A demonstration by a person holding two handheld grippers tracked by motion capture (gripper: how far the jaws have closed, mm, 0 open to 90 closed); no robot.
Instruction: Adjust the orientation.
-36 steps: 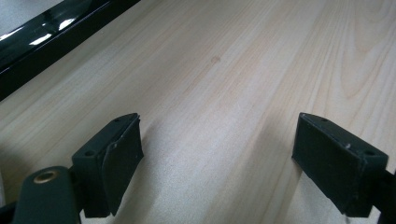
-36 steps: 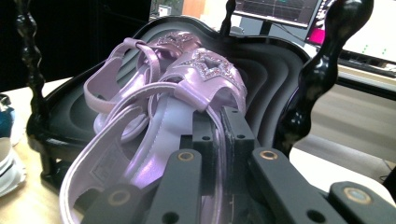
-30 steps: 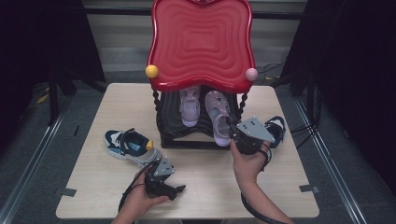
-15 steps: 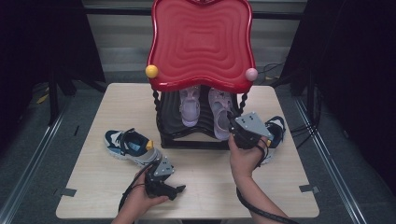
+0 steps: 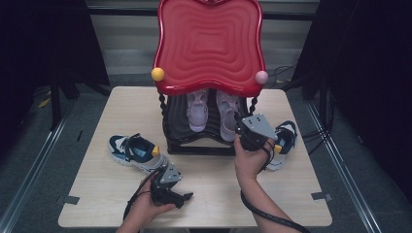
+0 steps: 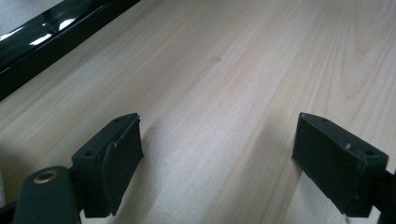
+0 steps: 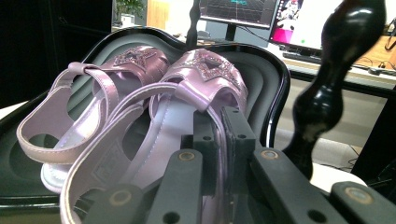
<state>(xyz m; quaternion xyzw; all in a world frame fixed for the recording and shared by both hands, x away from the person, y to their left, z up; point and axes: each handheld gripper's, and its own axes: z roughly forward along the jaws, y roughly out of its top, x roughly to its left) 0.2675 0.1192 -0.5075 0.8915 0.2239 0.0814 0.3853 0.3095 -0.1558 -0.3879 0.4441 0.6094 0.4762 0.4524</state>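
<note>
Two pairs of shoes are sharing the table (image 5: 97, 204) with us, and we are working across them from left to right. On the left, near side, a blue and white sneaker (image 5: 136, 151) is lying flat on the wood, untouched. Just nearer than it, our left gripper (image 5: 186, 197) is resting low over bare wood; in the left gripper view its jaws are standing wide apart with nothing between them.

In the middle, a black shoe rack (image 5: 194, 138) with a red wavy top (image 5: 210, 43) is holding two lilac sandals. We are seeing the left sandal (image 7: 88, 107) sitting fully on the dark shelf, straps up. Beside it, touching, the right sandal (image 7: 187, 107) is the one we are handling: our right gripper (image 7: 219, 135) is pinching its heel strap, the jaws drawn close together on the thin band. In the high view this gripper (image 5: 241, 132) is reaching under the right edge of the red top.

On the far right, the second sneaker (image 5: 284, 141) is lying on the table behind our right hand (image 5: 250, 162).

We are judging that the sandals are either just being seated or just being lifted; we cannot tell which. Both sneakers are waiting off the rack, so much of the job appears left.
</note>
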